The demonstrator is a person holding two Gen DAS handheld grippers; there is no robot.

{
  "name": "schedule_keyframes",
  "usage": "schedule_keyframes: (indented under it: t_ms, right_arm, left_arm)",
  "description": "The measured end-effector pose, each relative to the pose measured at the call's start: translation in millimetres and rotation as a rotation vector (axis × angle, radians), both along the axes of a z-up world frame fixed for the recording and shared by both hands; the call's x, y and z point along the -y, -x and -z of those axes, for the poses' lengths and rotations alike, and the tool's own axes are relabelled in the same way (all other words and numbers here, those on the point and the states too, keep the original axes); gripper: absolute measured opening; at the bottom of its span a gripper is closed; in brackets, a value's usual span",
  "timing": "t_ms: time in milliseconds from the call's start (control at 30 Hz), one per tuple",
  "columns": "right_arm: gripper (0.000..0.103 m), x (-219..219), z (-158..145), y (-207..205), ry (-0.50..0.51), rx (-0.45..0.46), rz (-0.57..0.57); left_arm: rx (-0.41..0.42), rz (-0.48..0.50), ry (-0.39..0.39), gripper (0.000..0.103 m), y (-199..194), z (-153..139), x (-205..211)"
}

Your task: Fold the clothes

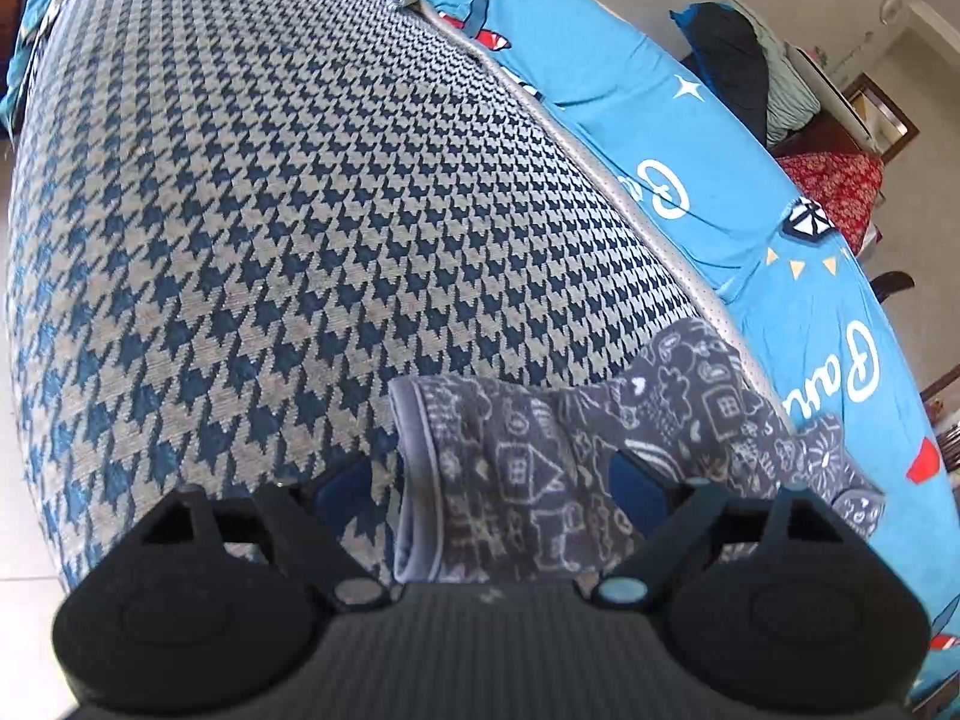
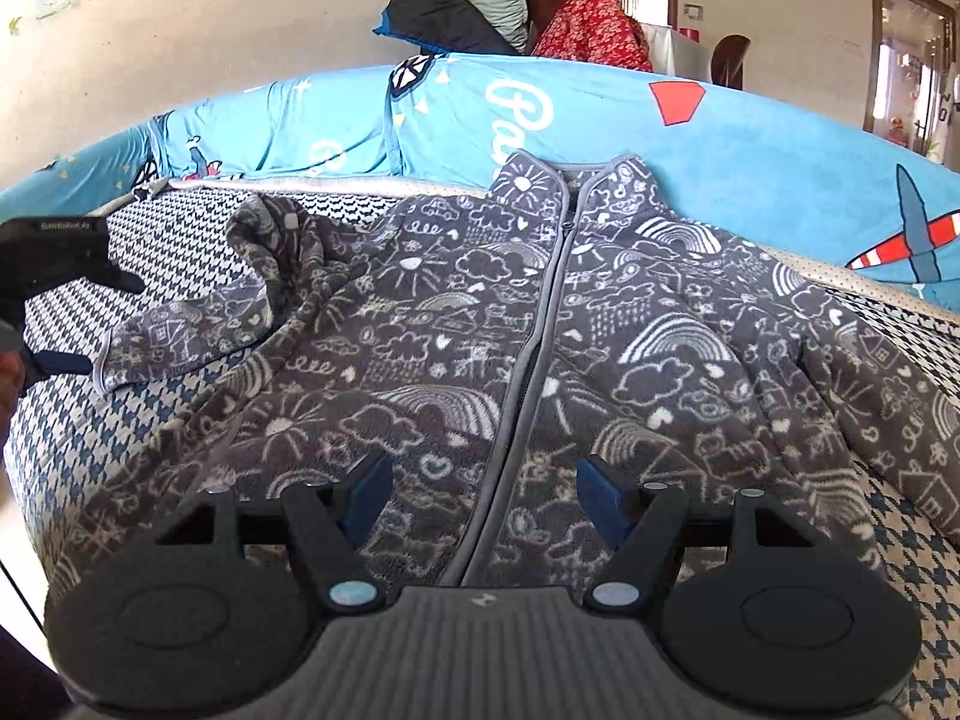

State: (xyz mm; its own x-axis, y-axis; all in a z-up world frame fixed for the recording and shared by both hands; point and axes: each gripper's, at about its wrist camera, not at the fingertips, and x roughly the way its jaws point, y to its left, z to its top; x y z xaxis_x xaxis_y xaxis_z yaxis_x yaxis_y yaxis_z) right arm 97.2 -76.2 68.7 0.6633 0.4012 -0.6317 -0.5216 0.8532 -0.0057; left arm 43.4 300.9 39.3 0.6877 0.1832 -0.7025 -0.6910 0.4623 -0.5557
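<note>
The left hand-held gripper (image 1: 492,489) is standing wide over the cuff (image 1: 420,480) of the sleeve (image 2: 198,324), its blue pads either side of the fabric without pressing on it, and in the right wrist view its fingers (image 2: 66,363) are showing just beside that cuff. The jacket (image 2: 540,330) is lying zipped and face up on the checked couch seat (image 1: 270,210), collar toward the blue cover (image 2: 750,138). The right hand-held gripper (image 2: 483,495) is hovering part open above the hem, straddling the zipper (image 2: 549,300), gripping nothing. To fold well, I would pinch the cuff squarely, carry the sleeve across the chest, and keep the hem flat
</note>
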Motion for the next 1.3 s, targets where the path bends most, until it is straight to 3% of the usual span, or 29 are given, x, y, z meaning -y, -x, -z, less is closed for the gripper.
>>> schedule_keyframes:
  t_ms: [167, 233, 300, 333, 400, 467, 600, 733, 967, 1100, 1233, 1300]
  right_arm:
    - [0.068, -6, 5, -5, 0.005, -0.025, -0.005]
    - [0.068, -7, 6, -6, 0.001, -0.037, -0.005]
    - [0.068, -8, 7, -7, 0.0, -0.047, -0.007]
    - [0.068, -8, 8, -7, 0.003, -0.048, -0.008]
    - [0.068, -8, 8, -7, 0.009, -0.047, -0.009]
    - [0.068, -8, 9, -7, 0.01, -0.048, -0.008]
    - [0.068, -8, 9, -9, 0.011, -0.053, -0.004]
    - [0.068, -7, 9, -10, 0.01, -0.051, 0.002]
    - [0.068, -3, 5, -11, -0.006, -0.045, 0.016]
    - [0.068, 0, 4, -13, -0.006, -0.036, 0.032]
    - [0.068, 11, -4, -20, -0.019, -0.007, 0.099]
    - [0.068, 19, -9, -25, -0.04, -0.001, 0.142]
  left_arm:
    - [0.029, 0.028, 0.039, 0.097, -4, 10, -18]
    - [0.041, 0.05, 0.036, 0.092, -8, 12, -19]
    - [0.051, 0.066, 0.039, 0.073, -13, 14, -21]
    - [0.052, 0.069, 0.045, 0.069, -16, 16, -22]
    - [0.052, 0.076, 0.053, 0.042, -21, 19, -23]
    - [0.049, 0.086, 0.063, 0.027, -26, 22, -22]
    - [0.031, 0.083, 0.054, 0.01, -33, 24, -15]
    - [0.093, 0.097, 0.054, 0.008, -34, 14, -7]
    - [0.289, 0.316, -0.038, 0.008, -49, -34, 35]
    - [0.391, 0.519, -0.107, 0.008, -58, -59, 79]
    - [0.424, 0.737, -0.171, 0.008, -65, -69, 126]
    - [0.399, 0.831, -0.2, 0.008, -64, -65, 147]
